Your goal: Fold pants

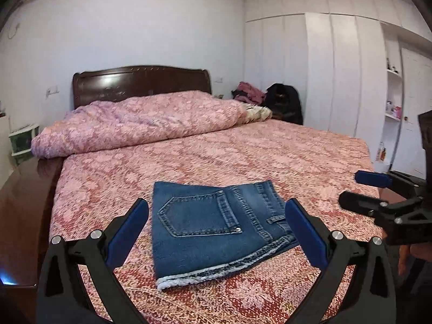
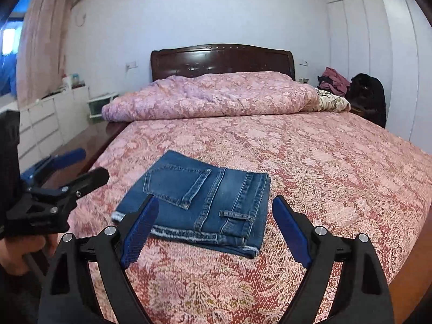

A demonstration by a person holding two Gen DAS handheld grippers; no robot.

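Note:
Blue denim pants (image 1: 213, 229) lie folded into a compact rectangle on the pink patterned bedspread (image 1: 270, 156), back pocket up and frayed hems toward me. My left gripper (image 1: 216, 202) hovers above and short of them, open, with nothing between its blue pads. From the right wrist view the same pants (image 2: 210, 189) lie just beyond my right gripper (image 2: 215, 199), which is also wide open with nothing in it. Each gripper shows in the other's view: the right gripper (image 1: 351, 189) at the right edge, the left gripper (image 2: 91, 163) at the left edge, held by a hand (image 2: 21, 248).
A bunched pink duvet (image 1: 151, 118) lies across the head of the bed below a dark wooden headboard (image 1: 140, 81). White wardrobes (image 1: 337, 67) line the right wall, with dark clothes (image 1: 283, 102) piled beside the bed. White drawers (image 2: 40, 124) stand along the left.

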